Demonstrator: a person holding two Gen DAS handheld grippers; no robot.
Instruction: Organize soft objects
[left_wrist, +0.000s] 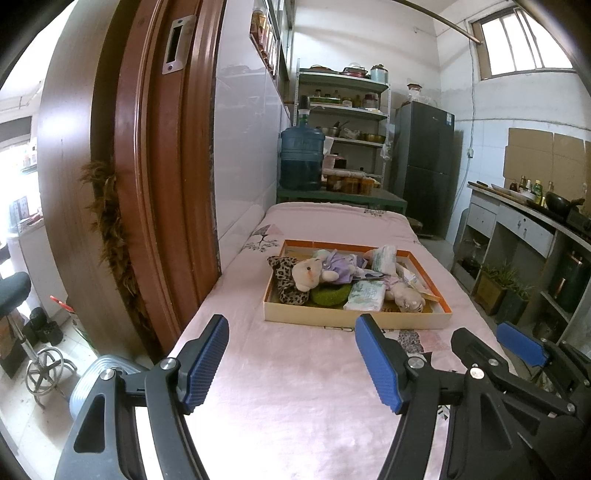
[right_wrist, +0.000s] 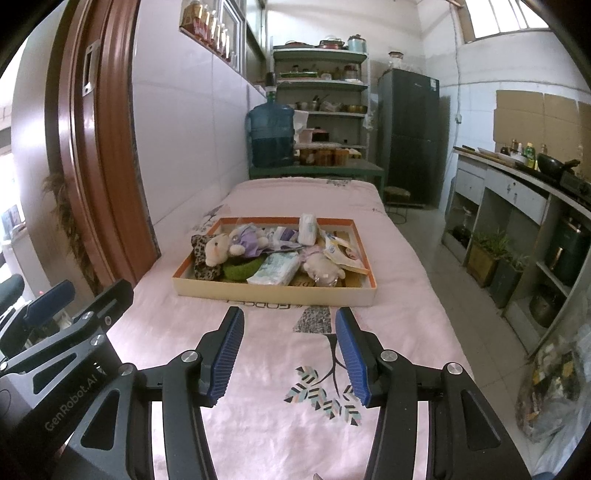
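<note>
A shallow orange-rimmed box (right_wrist: 273, 291), holding a cream teddy bear (right_wrist: 218, 251), a tissue pack (right_wrist: 275, 271) and other soft items, sits mid-table on a pink blanket (right_wrist: 266, 424), while the left gripper (left_wrist: 291, 358) and right gripper (right_wrist: 290, 354) hover before it, jaws apart and empty.
</note>
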